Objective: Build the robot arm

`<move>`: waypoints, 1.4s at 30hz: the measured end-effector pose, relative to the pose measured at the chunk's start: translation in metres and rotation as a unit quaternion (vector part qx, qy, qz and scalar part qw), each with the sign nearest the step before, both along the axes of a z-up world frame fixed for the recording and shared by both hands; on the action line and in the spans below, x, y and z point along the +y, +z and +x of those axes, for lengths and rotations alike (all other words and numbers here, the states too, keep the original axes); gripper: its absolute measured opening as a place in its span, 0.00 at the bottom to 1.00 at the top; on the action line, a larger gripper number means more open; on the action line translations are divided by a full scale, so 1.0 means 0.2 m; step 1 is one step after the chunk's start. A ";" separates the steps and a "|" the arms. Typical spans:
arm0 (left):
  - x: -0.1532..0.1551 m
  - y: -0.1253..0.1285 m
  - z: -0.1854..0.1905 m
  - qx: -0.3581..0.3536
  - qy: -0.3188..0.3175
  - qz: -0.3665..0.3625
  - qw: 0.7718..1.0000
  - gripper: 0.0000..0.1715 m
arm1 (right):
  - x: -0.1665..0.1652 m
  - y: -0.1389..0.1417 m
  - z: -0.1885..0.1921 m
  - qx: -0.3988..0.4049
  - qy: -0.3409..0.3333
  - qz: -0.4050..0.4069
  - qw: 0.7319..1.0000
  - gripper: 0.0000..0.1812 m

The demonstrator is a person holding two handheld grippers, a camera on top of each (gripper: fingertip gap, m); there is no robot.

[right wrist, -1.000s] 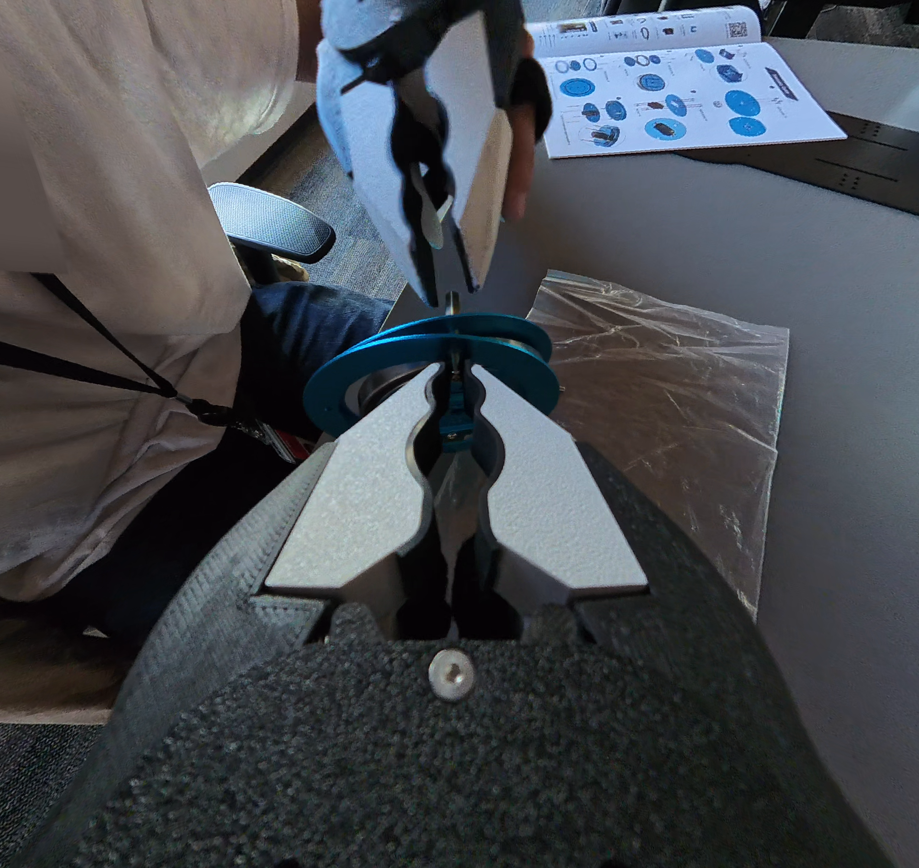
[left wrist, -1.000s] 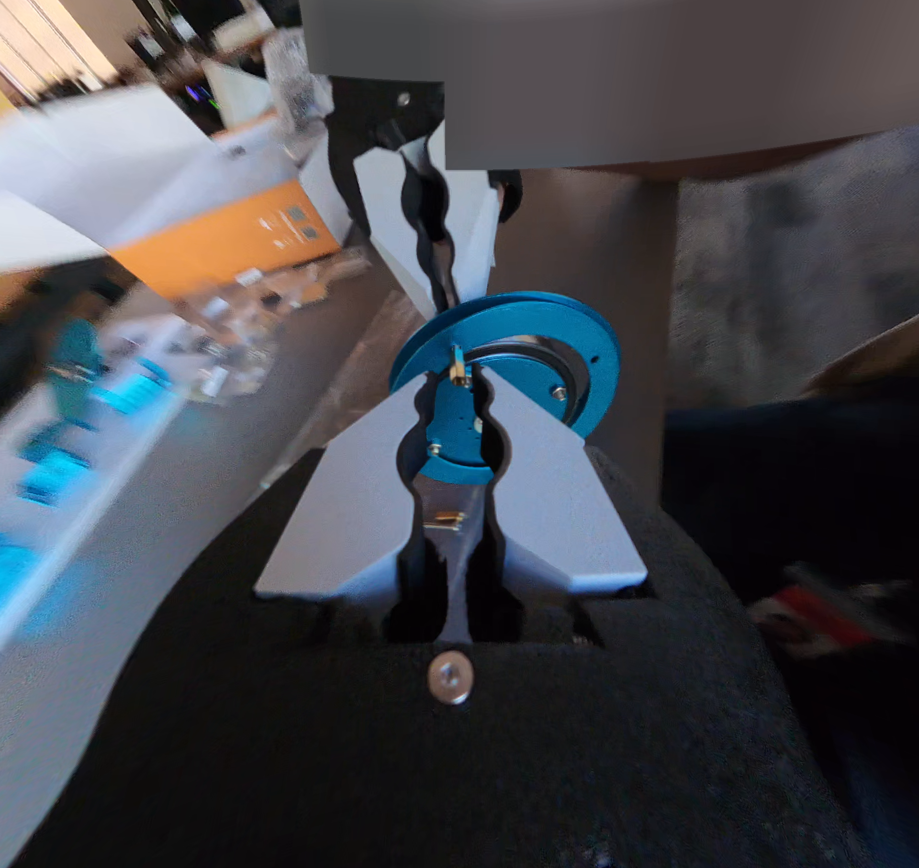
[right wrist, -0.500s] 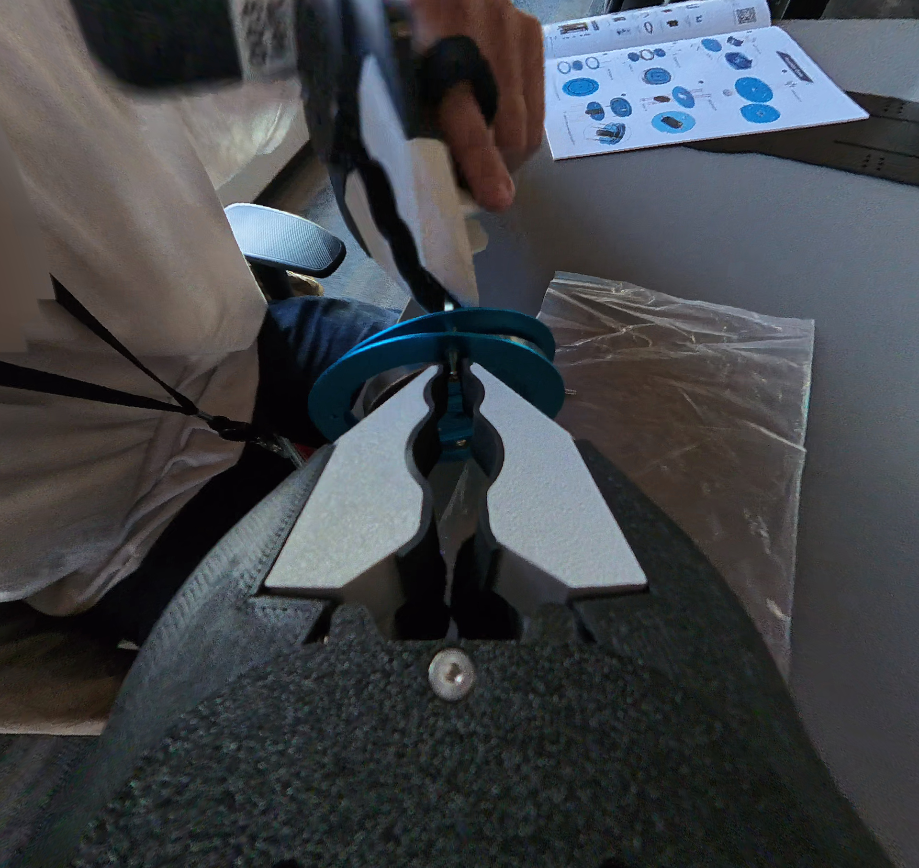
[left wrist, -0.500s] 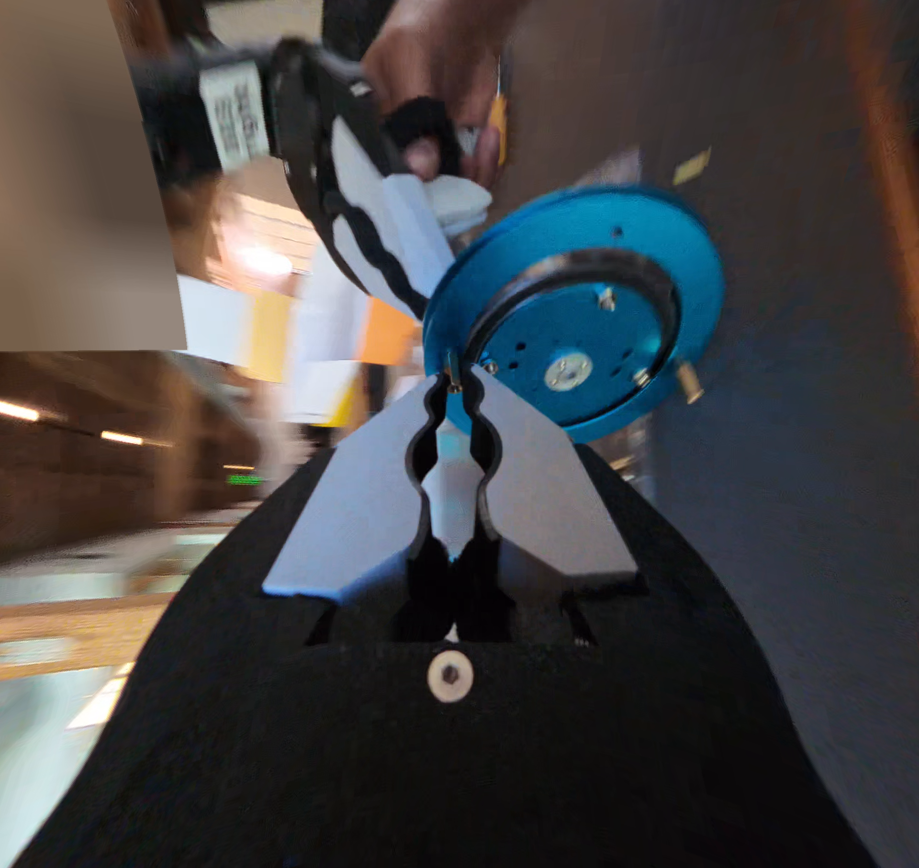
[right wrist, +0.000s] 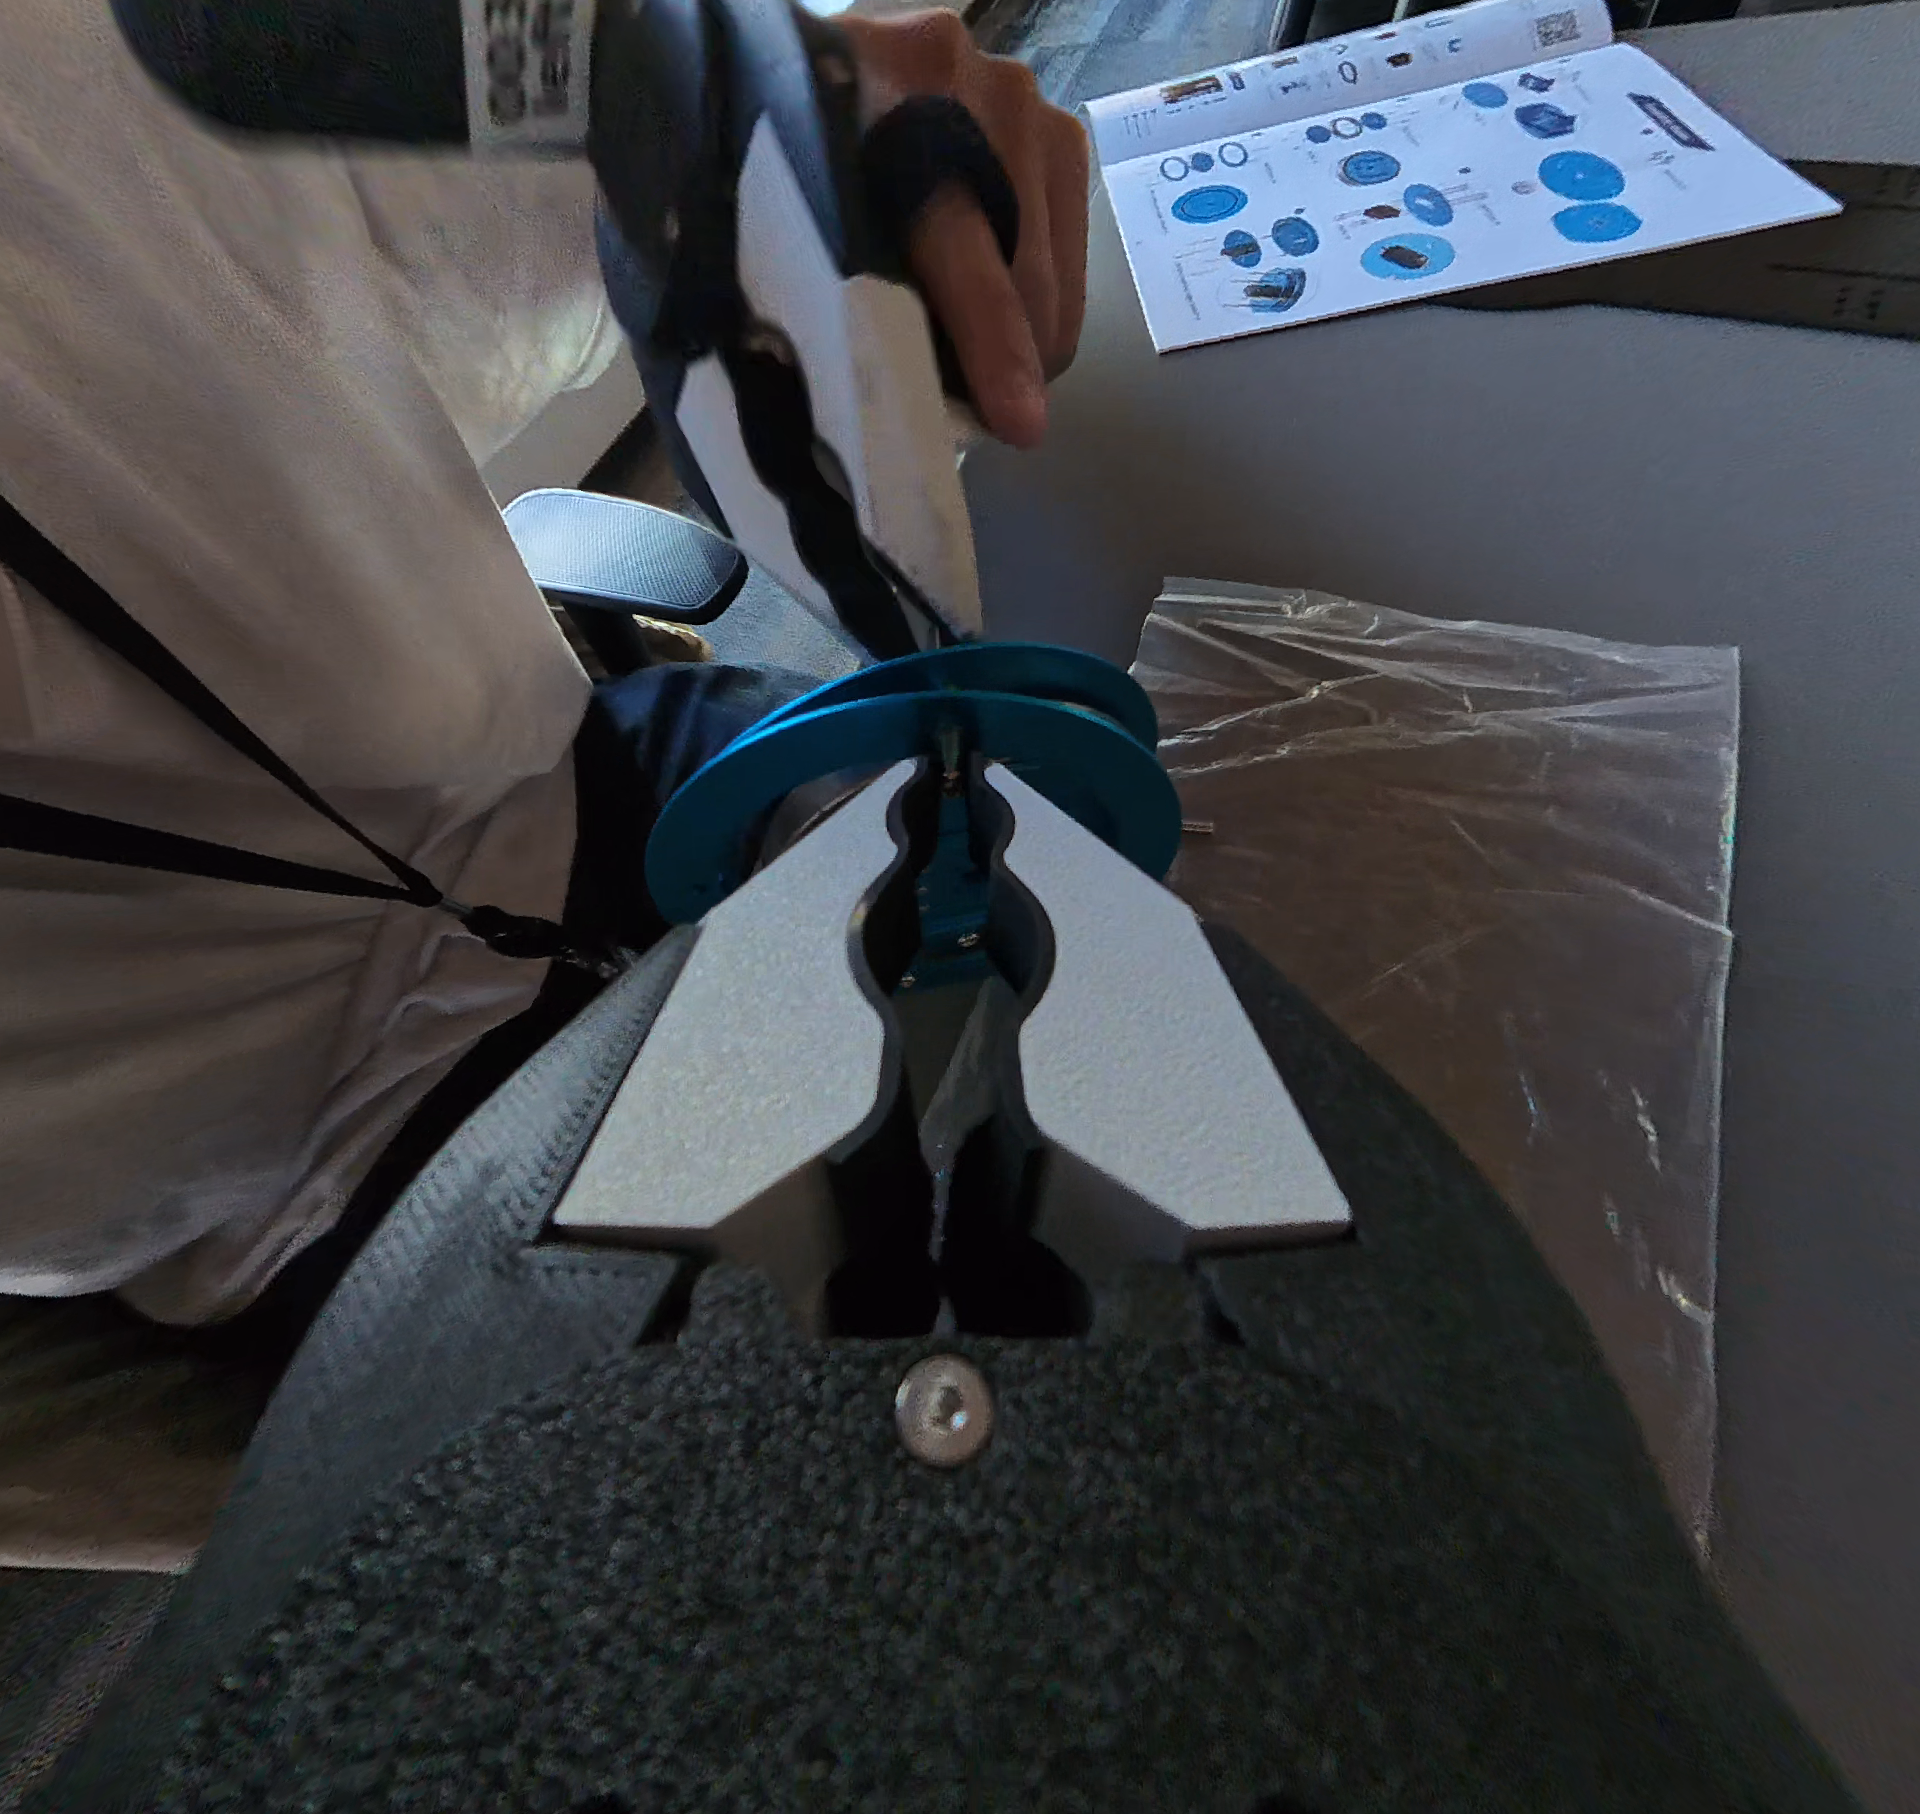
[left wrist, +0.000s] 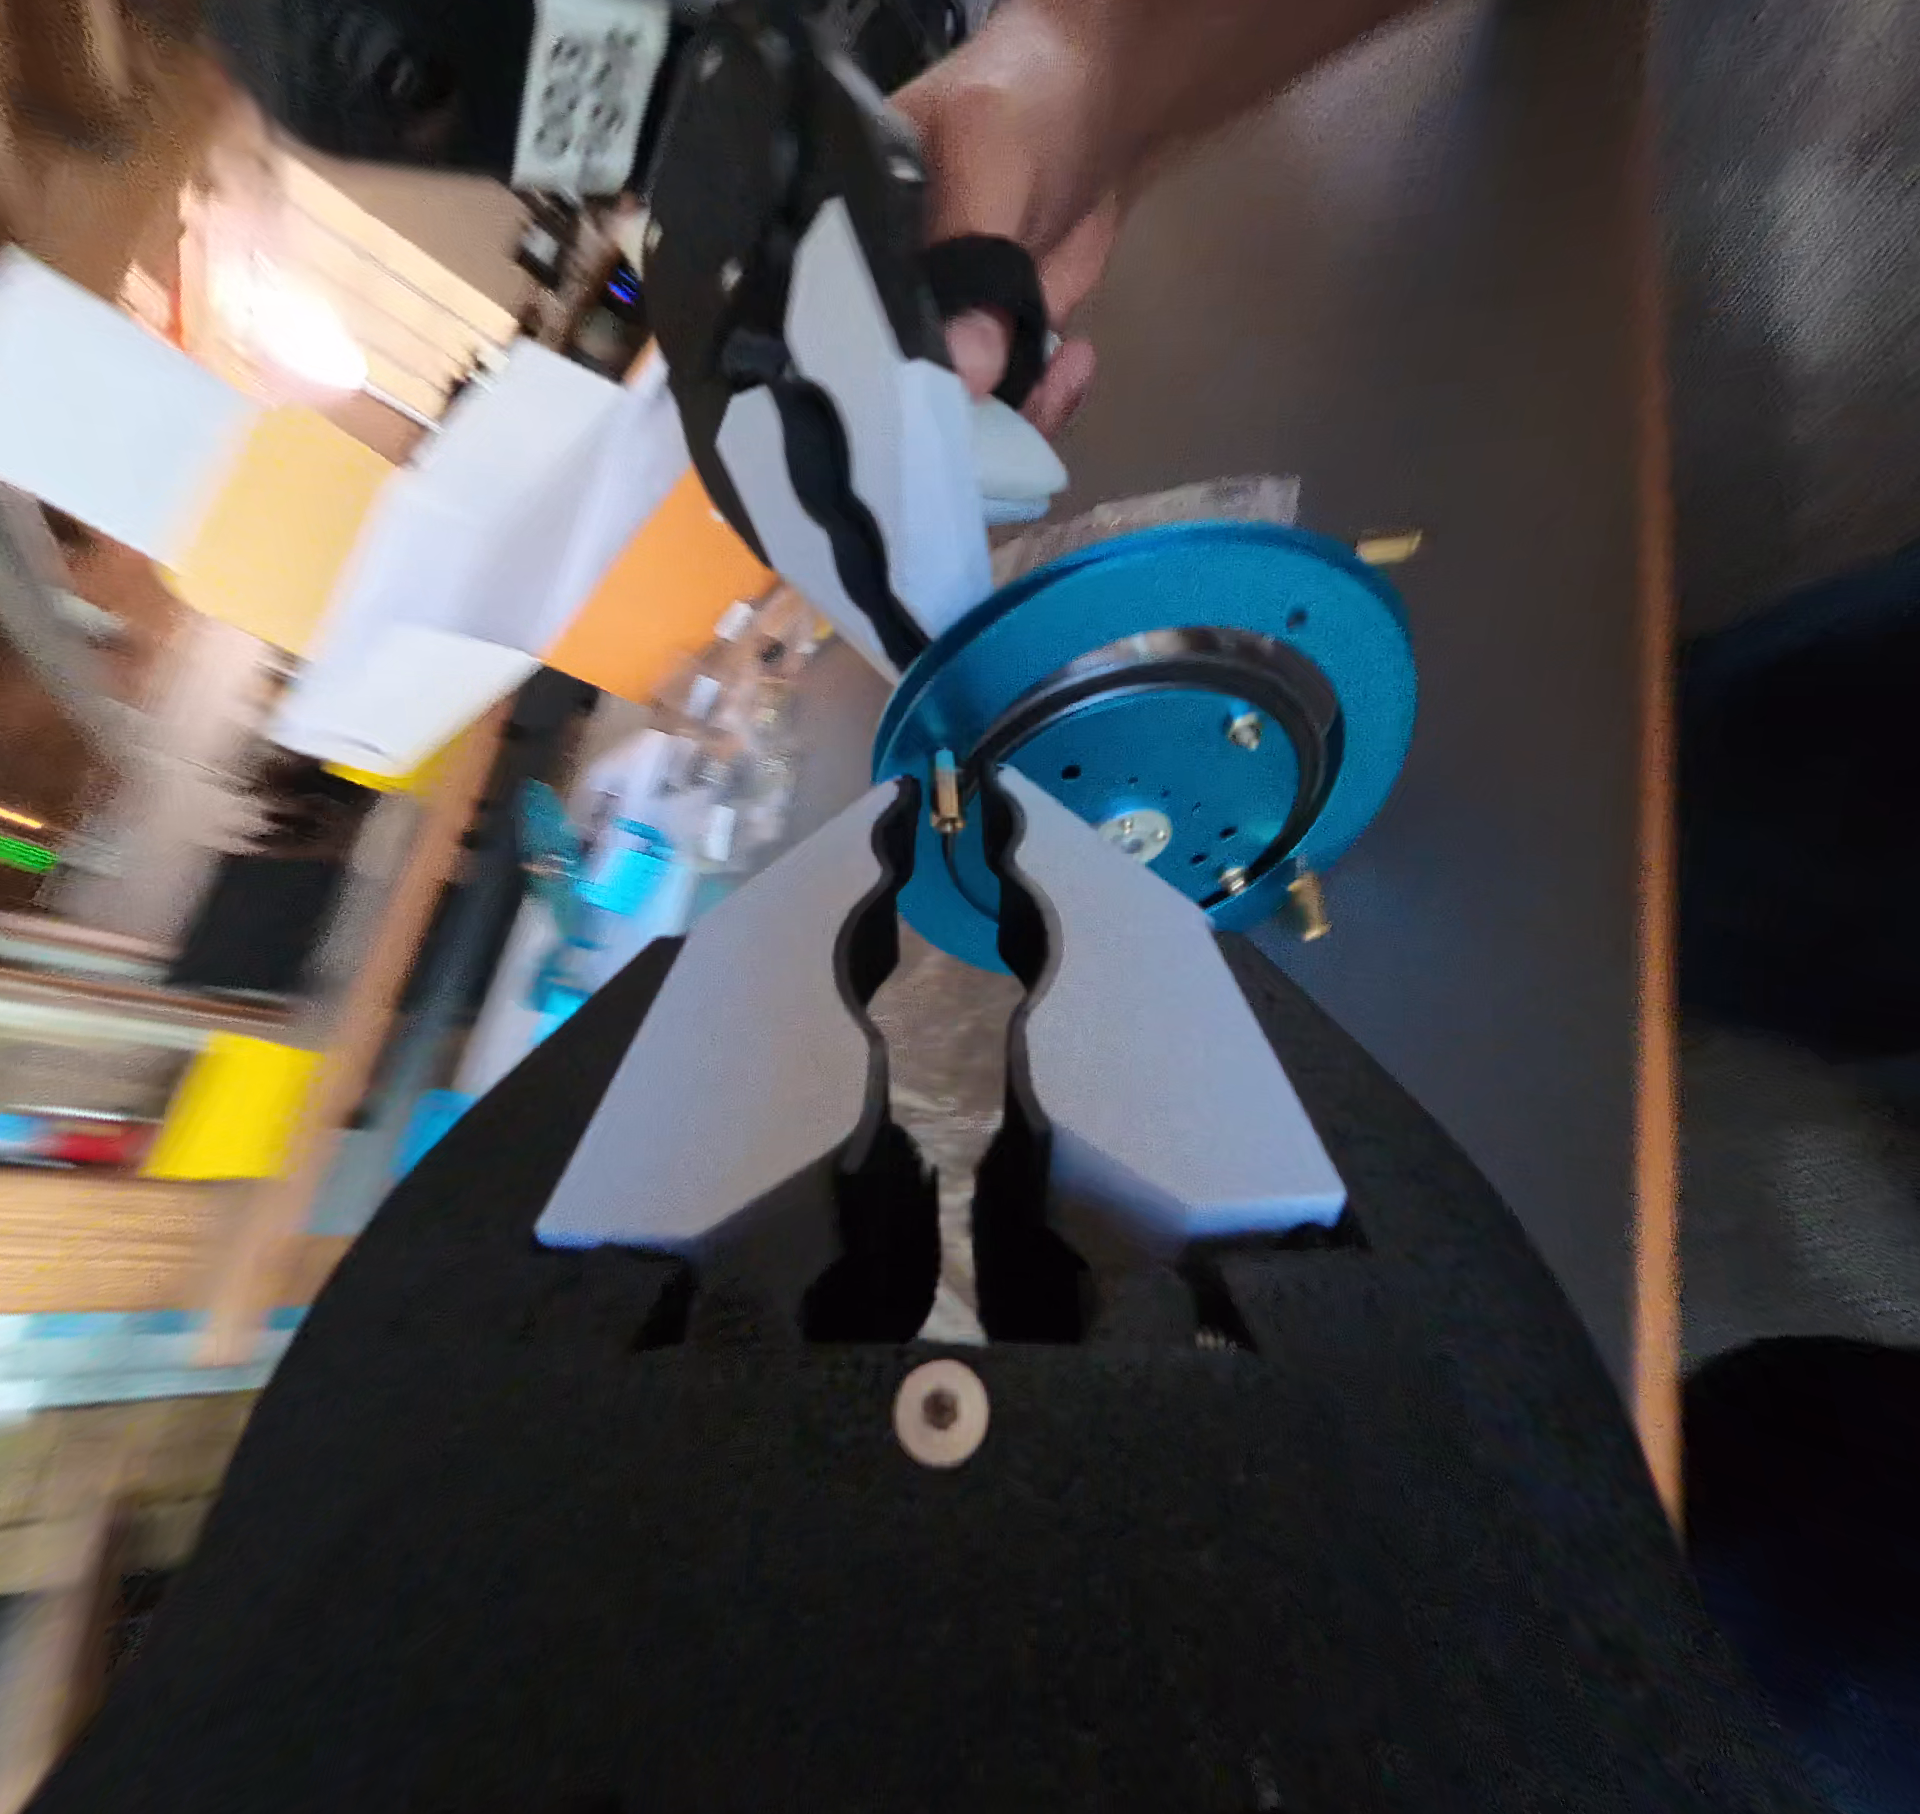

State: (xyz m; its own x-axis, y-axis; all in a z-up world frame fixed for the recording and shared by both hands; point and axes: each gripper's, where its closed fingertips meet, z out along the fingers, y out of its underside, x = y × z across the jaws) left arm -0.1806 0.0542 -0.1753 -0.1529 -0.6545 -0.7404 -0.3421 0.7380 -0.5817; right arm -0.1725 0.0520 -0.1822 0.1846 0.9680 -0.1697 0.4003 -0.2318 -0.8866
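A blue two-disc wheel assembly [left wrist: 1195, 756] with brass standoffs and a black ring is held in the air between both grippers. My right gripper [right wrist: 951, 775] is shut on the near rim of the assembly [right wrist: 1049, 725], seen edge-on. In the left wrist view the right gripper [left wrist: 914, 647] comes down onto the upper left rim. My left gripper [left wrist: 948, 785] has its jaws a little apart around a brass standoff [left wrist: 945, 796] at the rim, with room on both sides. In the right wrist view the left gripper [right wrist: 930, 630] meets the far rim from above.
A clear plastic bag [right wrist: 1434, 829] lies on the grey table [right wrist: 1351, 455] just right of the wheel. An open instruction booklet [right wrist: 1434, 175] lies at the back. A person's light shirt [right wrist: 260, 517] and a chair armrest [right wrist: 623, 549] are on the left. My left and right fingertips are right by each other.
My left gripper has swung around the wheel, so its view now shows the disc's face, and its jaws have widened slightly around the standoff. My right gripper and the wheel have barely moved.
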 end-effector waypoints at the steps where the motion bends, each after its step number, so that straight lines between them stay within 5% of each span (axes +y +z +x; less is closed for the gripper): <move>1: 0.00 0.01 0.00 0.006 0.001 -0.071 0.997 0.07 | 0.00 0.00 0.00 -0.004 -0.001 0.007 1.000 0.02; 5: -0.02 0.02 -0.01 0.024 -0.011 -0.306 0.952 0.04 | 0.00 0.00 0.00 -0.011 -0.003 0.015 1.000 0.02; 9: -0.01 0.02 0.00 0.018 -0.017 -0.343 0.939 0.03 | 0.00 0.00 0.00 -0.014 -0.007 0.017 1.000 0.02; 16: -0.02 -0.02 0.01 0.017 -0.011 -0.116 0.993 0.03 | -0.02 0.01 -0.02 0.009 0.007 -0.026 1.000 0.01; 19: 0.00 -0.01 0.00 0.004 -0.013 0.053 0.999 0.03 | -0.01 0.00 -0.02 0.023 0.004 -0.075 0.997 0.02; 21: 0.01 -0.01 0.00 -0.002 -0.013 0.212 0.977 0.03 | -0.01 0.00 -0.02 0.050 0.002 -0.142 0.989 0.02; 23: 0.01 0.00 0.01 -0.005 -0.015 0.369 0.929 0.03 | 0.00 0.02 -0.02 0.083 0.003 -0.220 0.972 0.02; 26: 0.03 0.00 0.01 -0.006 -0.017 0.454 0.891 0.03 | 0.02 0.03 -0.02 0.110 -0.003 -0.291 0.950 0.01; 28: 0.03 0.00 0.01 -0.010 -0.013 0.420 0.907 0.04 | 0.02 0.02 -0.01 0.106 -0.005 -0.272 0.956 0.01; 30: 0.03 0.00 0.02 -0.017 -0.002 0.319 0.947 0.04 | 0.01 0.02 -0.01 0.087 -0.002 -0.227 0.970 0.02; 32: 0.03 -0.01 0.01 -0.016 0.017 0.164 0.986 0.05 | 0.02 0.01 -0.01 0.072 -0.004 -0.181 0.981 0.01; 34: 0.01 -0.02 -0.01 -0.017 0.019 -0.036 0.999 0.06 | 0.02 0.00 -0.02 0.062 -0.004 -0.132 0.989 0.01; 38: -0.02 0.01 -0.03 -0.034 0.007 -0.361 0.932 0.09 | 0.04 0.00 -0.02 0.049 -0.012 -0.084 0.995 0.01; 40: 0.01 0.03 -0.04 -0.054 0.006 -0.426 0.903 0.08 | 0.05 0.00 -0.02 0.045 -0.013 -0.065 0.997 0.02; 42: 0.02 0.02 -0.04 -0.056 0.006 -0.438 0.897 0.06 | 0.04 0.00 -0.02 0.042 -0.011 -0.059 0.997 0.01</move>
